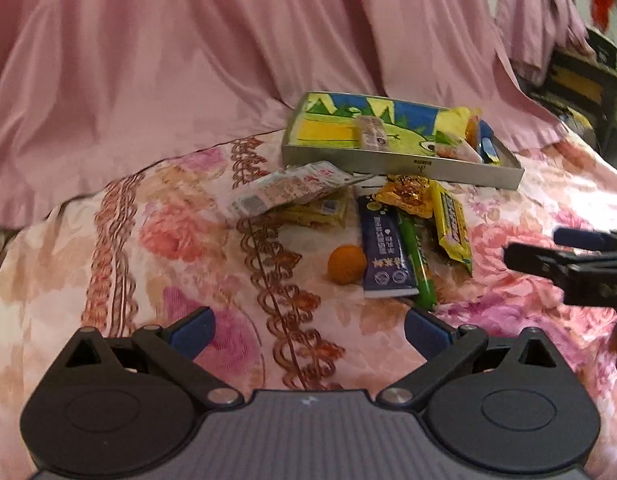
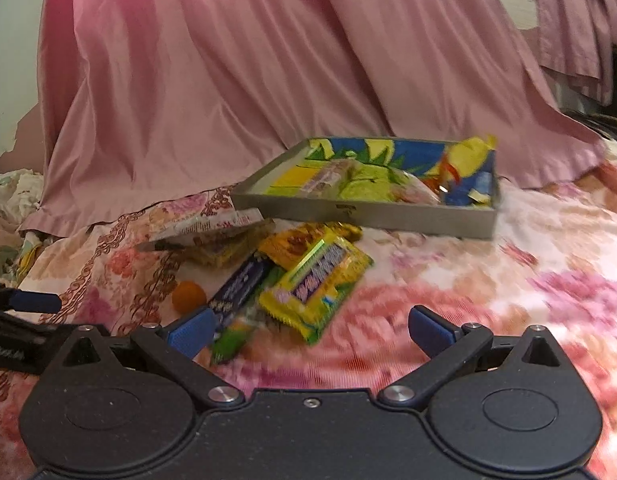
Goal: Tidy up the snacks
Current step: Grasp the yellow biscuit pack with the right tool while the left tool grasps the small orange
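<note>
Bed (image 1: pixel 120 248) with floral cover, pink curtain (image 1: pixel 188 60) behind. Grey tray (image 1: pixel 400 160), cartoon-printed inside, holds several snack packets at its right end. Just in front, loose on the cover: white-pink packet (image 1: pixel 284 192), dark blue bar (image 1: pixel 382 252), green stick pack (image 1: pixel 418 264), yellow wafer packet (image 2: pixel 316 284), gold wrapper (image 1: pixel 408 194), small orange ball (image 1: pixel 346 264). Left gripper (image 1: pixel 308 332): released, holding nothing. Right gripper (image 2: pixel 308 330): released, holding nothing, hovering near the yellow wafer packet.
</note>
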`<state>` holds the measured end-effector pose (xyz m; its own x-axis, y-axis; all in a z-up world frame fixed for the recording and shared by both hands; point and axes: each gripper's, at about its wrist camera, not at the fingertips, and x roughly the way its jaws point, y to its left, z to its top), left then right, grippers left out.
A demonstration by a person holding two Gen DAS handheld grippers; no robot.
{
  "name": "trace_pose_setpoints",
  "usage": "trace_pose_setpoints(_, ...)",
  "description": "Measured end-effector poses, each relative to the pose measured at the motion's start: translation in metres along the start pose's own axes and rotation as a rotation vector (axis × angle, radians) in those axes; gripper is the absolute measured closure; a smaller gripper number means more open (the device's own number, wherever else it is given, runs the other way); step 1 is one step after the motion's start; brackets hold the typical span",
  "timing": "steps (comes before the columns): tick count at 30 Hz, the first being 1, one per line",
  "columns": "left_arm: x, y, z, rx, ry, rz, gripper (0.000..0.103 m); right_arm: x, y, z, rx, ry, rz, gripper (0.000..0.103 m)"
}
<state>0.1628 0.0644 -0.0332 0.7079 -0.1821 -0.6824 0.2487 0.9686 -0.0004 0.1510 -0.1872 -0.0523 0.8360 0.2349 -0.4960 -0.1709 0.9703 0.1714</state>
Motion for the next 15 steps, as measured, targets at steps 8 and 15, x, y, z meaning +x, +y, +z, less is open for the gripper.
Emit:
trace_pose_setpoints(8,0.030,0.013,0.033,-0.039,0.007,-0.098,0.000,0.051,-0.006,0.014,0.012,0.013,0.033,0.001)
trace_pose_setpoints(15,0.057,0.002,0.045,0.035,0.026,-0.142,0.000,0.079,-0.025,0.020,0.098,0.061,0.084,0.006)
